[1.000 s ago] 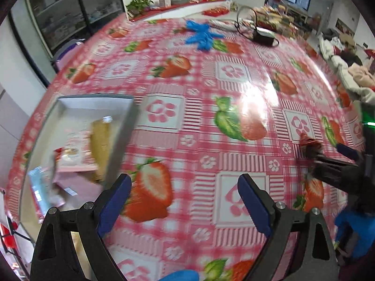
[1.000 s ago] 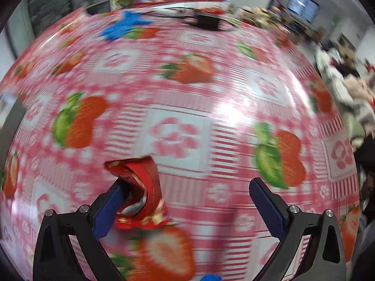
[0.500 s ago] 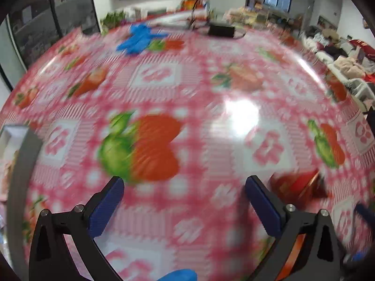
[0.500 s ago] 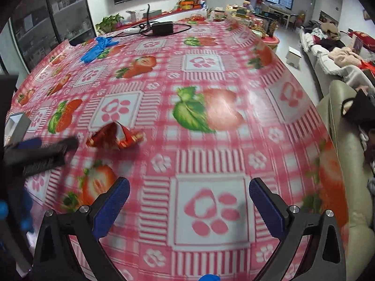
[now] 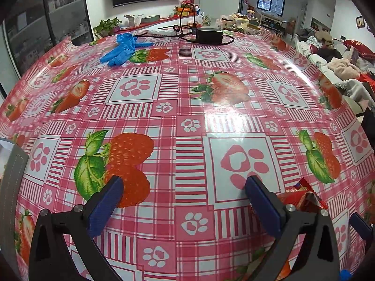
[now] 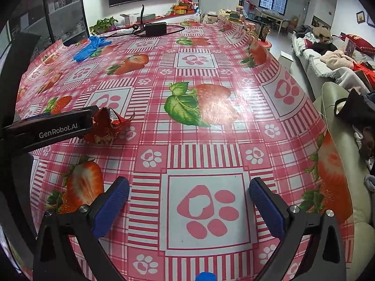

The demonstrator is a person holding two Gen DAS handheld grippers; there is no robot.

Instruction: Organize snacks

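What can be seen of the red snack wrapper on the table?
The red snack wrapper is a crumpled, shiny foil packet with a serrated edge and pale printing, torn open and twisted. It lies on the strawberry tablecloth, just outside the left gripper, whose right finger hides part of it. Neither gripper holds it.

One red snack wrapper (image 6: 106, 126), one blue glove (image 5: 120, 50), one power adapter (image 5: 209, 35).
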